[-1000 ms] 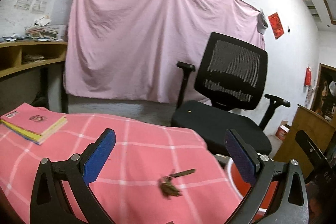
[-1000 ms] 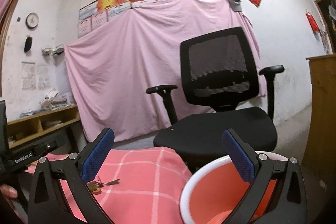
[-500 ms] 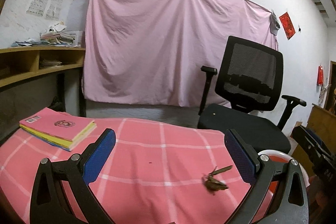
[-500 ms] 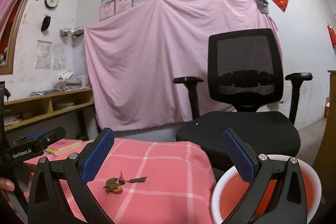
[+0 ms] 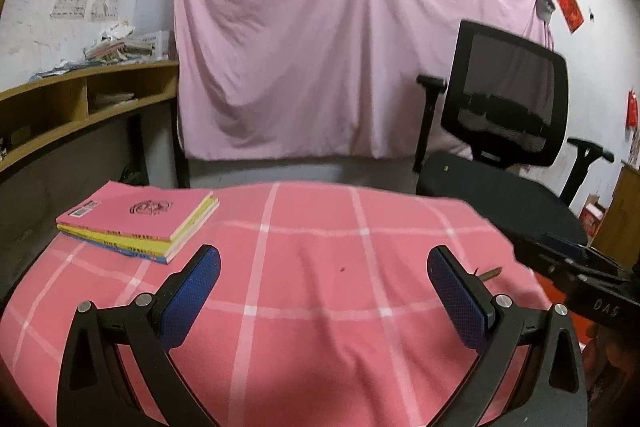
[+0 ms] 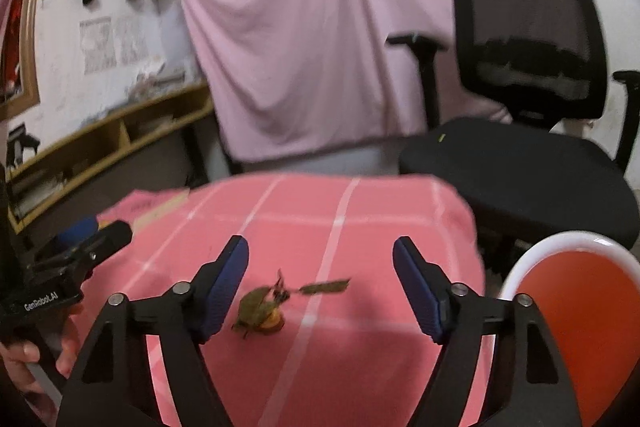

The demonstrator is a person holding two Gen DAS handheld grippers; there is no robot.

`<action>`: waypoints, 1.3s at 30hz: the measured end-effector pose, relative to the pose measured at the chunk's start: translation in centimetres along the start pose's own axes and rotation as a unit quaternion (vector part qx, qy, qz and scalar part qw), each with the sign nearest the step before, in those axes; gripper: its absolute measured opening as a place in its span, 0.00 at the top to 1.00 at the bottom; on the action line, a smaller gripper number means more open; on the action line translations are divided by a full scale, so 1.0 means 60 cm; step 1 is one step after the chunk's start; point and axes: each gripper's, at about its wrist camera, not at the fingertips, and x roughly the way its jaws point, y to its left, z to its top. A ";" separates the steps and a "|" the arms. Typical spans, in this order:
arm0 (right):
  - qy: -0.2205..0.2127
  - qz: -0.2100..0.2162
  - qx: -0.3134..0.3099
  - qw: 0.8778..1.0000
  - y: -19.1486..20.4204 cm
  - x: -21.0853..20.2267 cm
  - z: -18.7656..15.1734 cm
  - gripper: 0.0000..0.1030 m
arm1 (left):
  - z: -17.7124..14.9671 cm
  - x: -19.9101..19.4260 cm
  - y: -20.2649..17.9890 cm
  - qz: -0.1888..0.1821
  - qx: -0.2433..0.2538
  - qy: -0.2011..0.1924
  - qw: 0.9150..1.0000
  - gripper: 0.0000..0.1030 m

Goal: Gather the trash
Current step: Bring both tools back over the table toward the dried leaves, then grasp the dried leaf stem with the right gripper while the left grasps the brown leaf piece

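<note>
A small scrap of trash (image 6: 264, 309), brownish leaves with a stem and an orange bit, lies on the pink checked tablecloth (image 6: 340, 227). My right gripper (image 6: 320, 259) is open and hovers just above and around it, the scrap nearer the left finger. In the left wrist view only the stem tip (image 5: 490, 273) shows beside the right finger. My left gripper (image 5: 324, 267) is open and empty over the cloth's middle. A red bin with a white rim (image 6: 576, 311) stands at the table's right edge.
A stack of books (image 5: 140, 223) with a pink cover lies at the far left of the table. A black office chair (image 5: 508, 147) stands behind the table at the right. A wooden shelf (image 5: 80, 107) runs along the left wall.
My right gripper has moved left and down over the table, so the trash now lies between its fingers. My left gripper has swung left, and the trash has slid to its right edge.
</note>
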 end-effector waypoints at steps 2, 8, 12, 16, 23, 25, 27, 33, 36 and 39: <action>0.028 0.005 -0.006 1.000 0.007 0.019 -0.002 0.42 | -0.003 0.010 0.005 -0.001 -0.002 0.016 1.000 0.01; 0.082 0.028 0.009 0.996 0.008 0.061 -0.009 0.54 | -0.008 0.030 0.013 -0.018 -0.010 0.047 0.999 0.02; 0.107 0.034 0.011 0.994 0.011 0.078 -0.013 0.73 | -0.008 0.041 0.009 -0.026 -0.004 0.066 0.997 0.03; 0.112 0.041 0.012 0.993 0.012 0.078 -0.015 0.90 | -0.008 0.047 0.005 -0.036 -0.001 0.079 0.996 0.04; 0.089 0.039 0.028 0.995 0.002 0.061 -0.012 0.92 | -0.007 0.057 -0.007 -0.065 0.001 0.106 0.992 0.07; 0.082 0.036 0.033 0.995 -0.003 0.056 -0.010 0.93 | -0.008 0.061 -0.016 -0.074 0.008 0.116 0.990 0.14; 0.077 0.033 0.039 0.996 -0.011 0.051 -0.009 0.93 | -0.009 0.066 -0.026 -0.083 0.018 0.127 0.988 0.20; 0.076 0.022 0.051 0.996 -0.031 0.042 -0.011 0.93 | -0.012 0.085 -0.057 -0.115 0.040 0.161 0.979 0.40; 0.079 0.016 0.057 0.995 -0.041 0.040 -0.011 0.93 | -0.013 0.097 -0.075 -0.133 0.047 0.177 0.974 0.44; 0.081 0.007 0.061 0.995 -0.051 0.035 -0.014 0.93 | -0.012 0.101 -0.091 -0.148 0.054 0.182 0.971 0.44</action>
